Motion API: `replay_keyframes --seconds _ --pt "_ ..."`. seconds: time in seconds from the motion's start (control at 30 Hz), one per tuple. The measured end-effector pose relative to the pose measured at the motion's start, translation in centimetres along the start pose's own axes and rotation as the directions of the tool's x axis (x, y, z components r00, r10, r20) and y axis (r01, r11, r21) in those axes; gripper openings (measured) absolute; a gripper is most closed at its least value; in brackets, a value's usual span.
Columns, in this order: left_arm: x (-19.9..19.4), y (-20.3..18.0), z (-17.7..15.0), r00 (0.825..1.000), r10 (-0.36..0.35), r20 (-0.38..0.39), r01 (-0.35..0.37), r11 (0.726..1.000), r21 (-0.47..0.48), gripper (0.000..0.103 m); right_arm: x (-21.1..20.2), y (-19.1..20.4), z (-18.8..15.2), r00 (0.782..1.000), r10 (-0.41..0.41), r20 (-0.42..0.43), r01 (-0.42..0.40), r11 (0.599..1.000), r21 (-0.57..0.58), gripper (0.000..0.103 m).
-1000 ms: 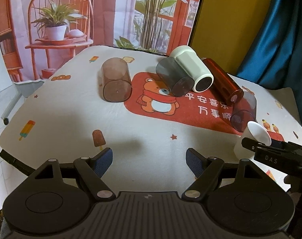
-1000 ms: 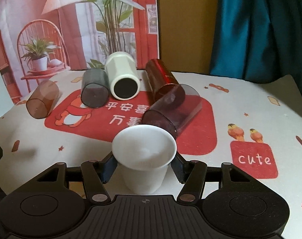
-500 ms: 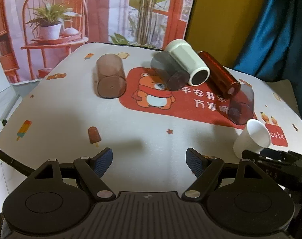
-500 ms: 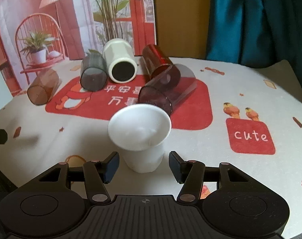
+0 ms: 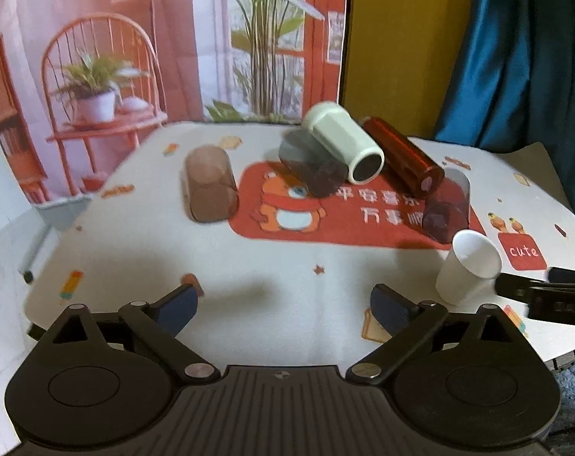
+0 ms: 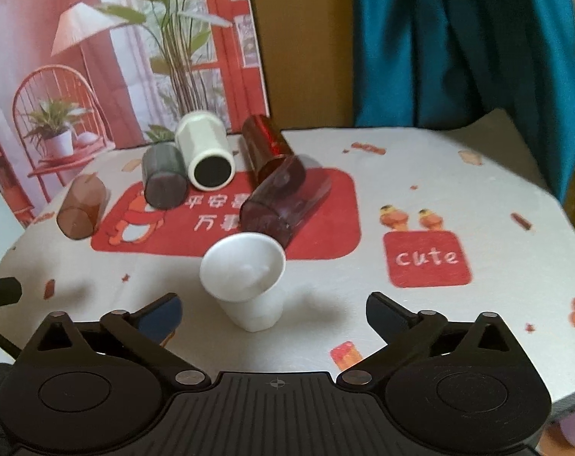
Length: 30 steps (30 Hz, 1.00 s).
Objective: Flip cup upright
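A small white cup stands upright on the table, mouth up; it also shows at the right of the left wrist view. My right gripper is open and empty, its fingers wide apart just behind the cup, not touching it. My left gripper is open and empty over the near table edge. Several cups lie on their sides farther back: a brown one, a grey one, a cream one, a red one and a purple one.
The table carries a white cloth with a red bear print and a "cute" patch. A printed backdrop, a yellow wall and a teal curtain stand behind it. The right gripper's tip shows in the left wrist view.
My right gripper opened and let go of the white cup, then drew back from it. The cup stays upright on the table. My left gripper shifted slightly, still open.
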<state>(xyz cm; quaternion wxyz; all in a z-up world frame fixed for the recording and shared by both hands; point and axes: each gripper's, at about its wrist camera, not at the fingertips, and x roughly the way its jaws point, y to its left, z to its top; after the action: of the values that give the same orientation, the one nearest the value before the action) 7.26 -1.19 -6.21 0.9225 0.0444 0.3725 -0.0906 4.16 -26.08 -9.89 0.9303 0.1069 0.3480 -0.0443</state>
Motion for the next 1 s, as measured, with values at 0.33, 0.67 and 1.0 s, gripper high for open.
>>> replay_keyframes --seconds 0.33,0.67,1.0 --pt "-5.0 0.1 1.0 0.995 0.042 0.091 -0.048 0.997 0.058 0.103 -7.5 0.1 1.1 0.996 0.036 0.081 -0.036 0.999 -0.007 0.103" --pt "-8.0 -0.6 0.8 0.989 0.004 0.15 -0.02 0.994 0.106 0.103 -9.8 2.6 -0.5 0.995 0.047 0.091 -0.042 0.998 -0.052 0.103" --pt "-7.5 -0.2 -1.9 0.995 0.004 0.095 -0.014 0.995 0.098 0.103 -9.1 2.8 -1.2 0.998 0.035 0.054 -0.033 0.999 -0.043 0.103"
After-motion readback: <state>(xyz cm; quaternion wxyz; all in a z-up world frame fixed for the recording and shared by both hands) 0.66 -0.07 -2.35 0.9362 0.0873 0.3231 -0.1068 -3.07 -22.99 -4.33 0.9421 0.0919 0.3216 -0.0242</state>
